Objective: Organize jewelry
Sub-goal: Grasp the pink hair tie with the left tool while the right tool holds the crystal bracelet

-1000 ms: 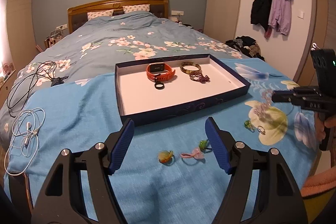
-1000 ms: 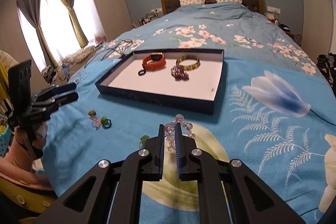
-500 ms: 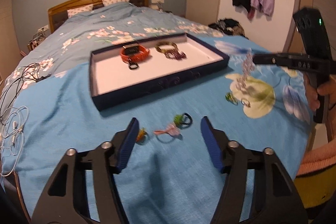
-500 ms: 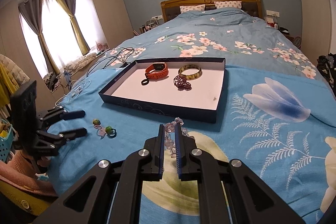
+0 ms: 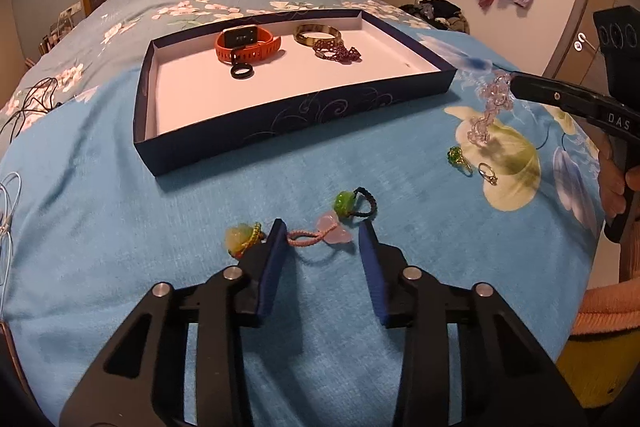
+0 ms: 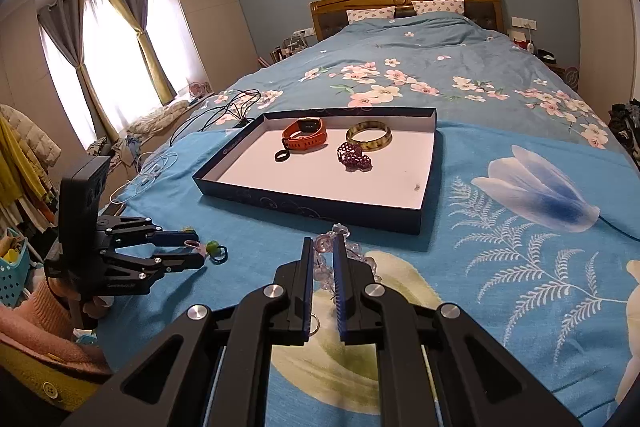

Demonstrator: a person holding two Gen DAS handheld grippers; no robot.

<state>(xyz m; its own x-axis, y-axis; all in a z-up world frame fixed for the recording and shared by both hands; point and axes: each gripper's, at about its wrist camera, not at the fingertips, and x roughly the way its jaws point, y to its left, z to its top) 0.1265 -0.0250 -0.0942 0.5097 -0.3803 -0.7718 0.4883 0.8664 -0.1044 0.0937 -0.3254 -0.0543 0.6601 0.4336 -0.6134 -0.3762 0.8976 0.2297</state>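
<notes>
The bed [image 5: 120, 211], under a blue flowered cover, carries everything. On it lies the tray [image 5: 288, 115], a shallow dark box with a white floor. It holds an orange watch [image 5: 246, 45], a bangle [image 5: 318, 33], a dark bead bracelet [image 5: 338, 51] just in front of the bangle, and a small black ring [image 5: 242, 71] just in front of the watch; the rest of the floor is bare.

The right gripper [image 6: 323, 263] hangs near the tray's front wall, its fingers clamped on a clear bead bracelet [image 5: 490, 107] that dangles from them. The left gripper [image 5: 323, 241] is low over the bed, pointing steeply down; its jaws have just been closing and now stand partly apart, with the pink ring [image 5: 316, 235] between them on the cover, not yet pinched as far as can be seen.

Loose beside it are a yellow ring [image 5: 240, 237] just outside the left finger and a green ring [image 5: 352, 203] just beyond the tips. Further right lie a green stud [image 5: 458, 157] and a gold ring [image 5: 488, 173].

To take the pink ring cleanly, I would keep the tips square on its cord and stone, press lightly into the soft cover, and close without catching either neighbour. The bead bracelet looks ready to be carried over the wall and laid on bare floor.
</notes>
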